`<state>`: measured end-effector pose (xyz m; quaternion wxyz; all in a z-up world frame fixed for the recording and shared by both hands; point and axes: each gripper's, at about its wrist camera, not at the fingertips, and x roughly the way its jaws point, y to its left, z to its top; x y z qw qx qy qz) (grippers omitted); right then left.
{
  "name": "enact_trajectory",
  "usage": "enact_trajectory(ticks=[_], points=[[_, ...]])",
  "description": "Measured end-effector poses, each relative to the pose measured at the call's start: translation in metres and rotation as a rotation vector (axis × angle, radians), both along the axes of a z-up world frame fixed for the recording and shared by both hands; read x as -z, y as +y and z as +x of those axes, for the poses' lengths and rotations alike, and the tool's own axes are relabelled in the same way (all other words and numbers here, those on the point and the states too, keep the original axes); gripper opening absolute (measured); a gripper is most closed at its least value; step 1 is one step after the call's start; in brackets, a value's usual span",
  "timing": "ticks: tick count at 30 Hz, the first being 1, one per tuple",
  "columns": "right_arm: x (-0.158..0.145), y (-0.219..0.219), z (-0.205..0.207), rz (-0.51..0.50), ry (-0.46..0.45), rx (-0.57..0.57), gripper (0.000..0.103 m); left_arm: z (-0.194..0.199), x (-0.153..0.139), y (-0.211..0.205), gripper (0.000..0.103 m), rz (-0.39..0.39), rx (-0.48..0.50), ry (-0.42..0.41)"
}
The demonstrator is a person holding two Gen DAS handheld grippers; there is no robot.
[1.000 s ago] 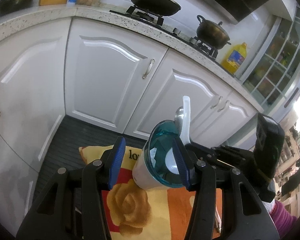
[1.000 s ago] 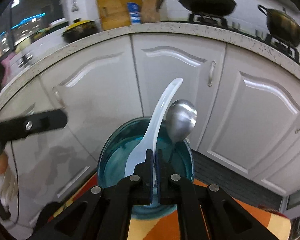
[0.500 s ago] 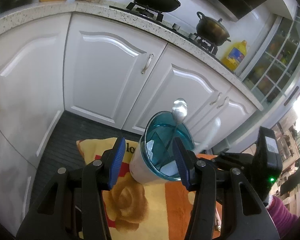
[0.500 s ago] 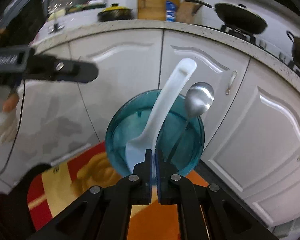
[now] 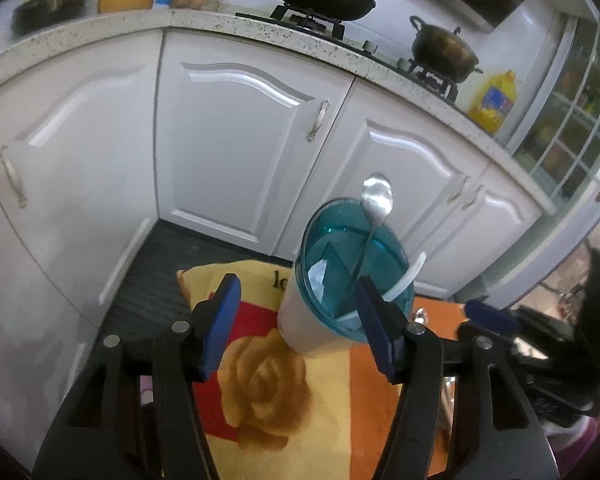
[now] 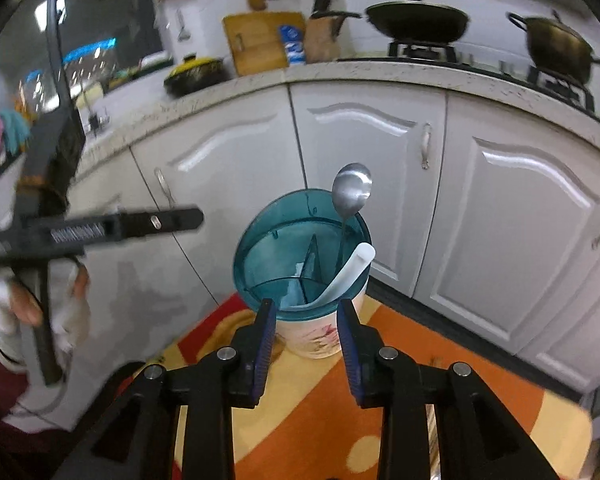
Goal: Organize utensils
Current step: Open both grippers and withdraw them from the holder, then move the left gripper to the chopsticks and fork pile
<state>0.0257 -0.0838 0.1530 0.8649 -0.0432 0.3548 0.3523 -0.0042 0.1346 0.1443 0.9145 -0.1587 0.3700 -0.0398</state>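
White kitchen cabinets curve behind my low surface, which is covered by a yellow, red and orange rose-print cloth. Near the cloth's far edge stands the utensil holder, a white cup with a floral print and a teal translucent divided insert. A steel spoon stands bowl-up in it, and the white plastic spoon leans in the same compartment. On the cloth I read only "lo" beside the holder. A second ago my right gripper was pinching that white spoon; now its fingers are spreading with nothing between them. My left gripper had bracketed the holder closely; its fingers are opening wider, clear of the cup.
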Motion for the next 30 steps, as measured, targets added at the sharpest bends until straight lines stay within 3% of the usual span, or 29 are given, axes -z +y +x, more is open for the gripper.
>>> enact_trajectory(ticks=[6,19,30], points=[[0.001,-0.013,-0.016,0.024,0.019,0.067,0.033,-0.012,0.003,-0.029,0.059,0.13,-0.005,0.0],[0.0,-0.047,-0.036,0.017,0.042,0.172,0.039,-0.034,-0.001,-0.078,0.059,0.184,0.018,-0.026],[-0.011,-0.07,-0.054,0.007,0.007,0.223,0.041,-0.046,-0.01,-0.106,0.059,0.239,0.025,-0.054]])
